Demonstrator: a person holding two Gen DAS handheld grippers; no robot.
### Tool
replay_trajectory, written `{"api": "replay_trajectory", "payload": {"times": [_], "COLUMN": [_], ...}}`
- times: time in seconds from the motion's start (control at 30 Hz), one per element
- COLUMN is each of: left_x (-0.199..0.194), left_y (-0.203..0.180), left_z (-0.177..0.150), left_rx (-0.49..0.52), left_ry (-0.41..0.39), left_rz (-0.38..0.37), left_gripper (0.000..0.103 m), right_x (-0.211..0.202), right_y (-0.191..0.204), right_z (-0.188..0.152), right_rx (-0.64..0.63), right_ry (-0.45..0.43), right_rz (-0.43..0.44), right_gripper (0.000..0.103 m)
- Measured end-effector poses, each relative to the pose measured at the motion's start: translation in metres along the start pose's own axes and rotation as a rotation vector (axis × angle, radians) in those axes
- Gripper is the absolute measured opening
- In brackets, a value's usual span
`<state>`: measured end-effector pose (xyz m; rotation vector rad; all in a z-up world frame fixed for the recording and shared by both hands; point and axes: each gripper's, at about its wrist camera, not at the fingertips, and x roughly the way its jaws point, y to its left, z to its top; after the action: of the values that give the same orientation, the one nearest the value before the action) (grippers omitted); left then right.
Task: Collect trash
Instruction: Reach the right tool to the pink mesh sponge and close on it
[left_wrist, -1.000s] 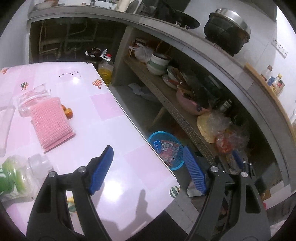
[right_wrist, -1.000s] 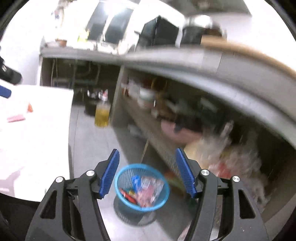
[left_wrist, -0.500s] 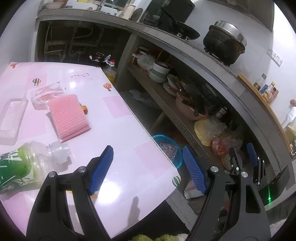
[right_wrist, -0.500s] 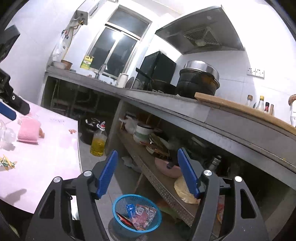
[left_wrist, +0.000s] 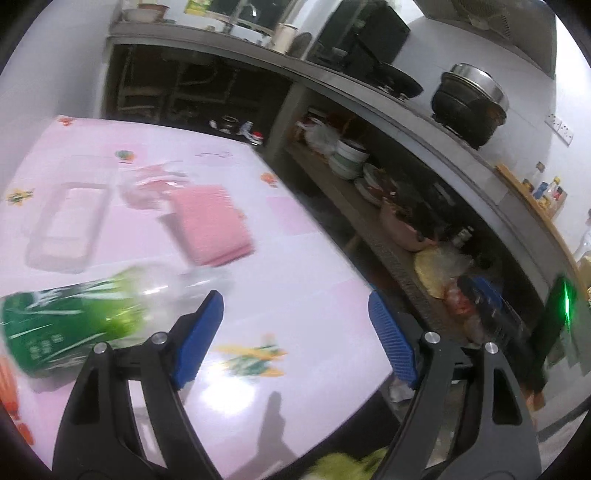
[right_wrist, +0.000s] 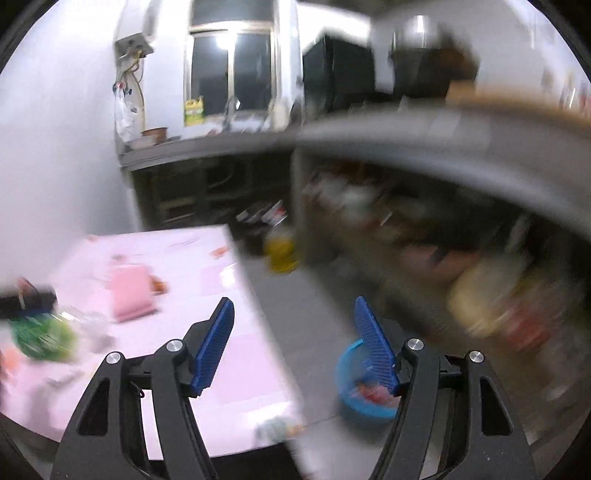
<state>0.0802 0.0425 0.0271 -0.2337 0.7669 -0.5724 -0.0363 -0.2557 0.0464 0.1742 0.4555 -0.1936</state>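
Left wrist view: the left gripper, jaws apart and empty, nears the green bottle lying on the table. Next: straddle it, clamp, carry to the blue basket on the floor. Right gripper is apart, empty.

Home kitchen: stove pot, stacked bowls.

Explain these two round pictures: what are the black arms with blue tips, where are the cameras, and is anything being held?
No robot here: a person carries a two-finger gripper in each hand, with a fisheye camera on each looking along the fingers. One picture is from the left gripper, the other from the right gripper. The blue tips are their pads. Both stand open and hold nothing. On the pink table lie a green bottle on its side, a pink pad, a clear tray and a wrapper. A blue basket with trash stands on the floor.
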Motion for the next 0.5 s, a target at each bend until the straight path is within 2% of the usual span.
{"api": "replay_trajectory", "payload": {"times": [0.1, 0.33, 0.5], "left_x": [-0.013, -0.030, -0.033], "left_y": [0.022, 0.052, 0.060], "left_z": [-0.011, -0.025, -0.023], "left_rx": [-0.005, 0.002, 0.044], "left_ry": [-0.018, -0.049, -0.055], "left_rz": [0.053, 0.138, 0.202], "left_gripper": [0.077, 0.077, 0.077], "right_x": [0.030, 0.085, 0.109], "right_y": [0.007, 0.061, 0.090], "right_z": [0.004, 0.004, -0.002], "right_rx": [0.068, 0.083, 0.046], "right_ry": [0.112, 0.312, 0.417], "right_rz": [0.123, 0.368, 0.439], "right_gripper": [0.066, 0.066, 0.066]}}
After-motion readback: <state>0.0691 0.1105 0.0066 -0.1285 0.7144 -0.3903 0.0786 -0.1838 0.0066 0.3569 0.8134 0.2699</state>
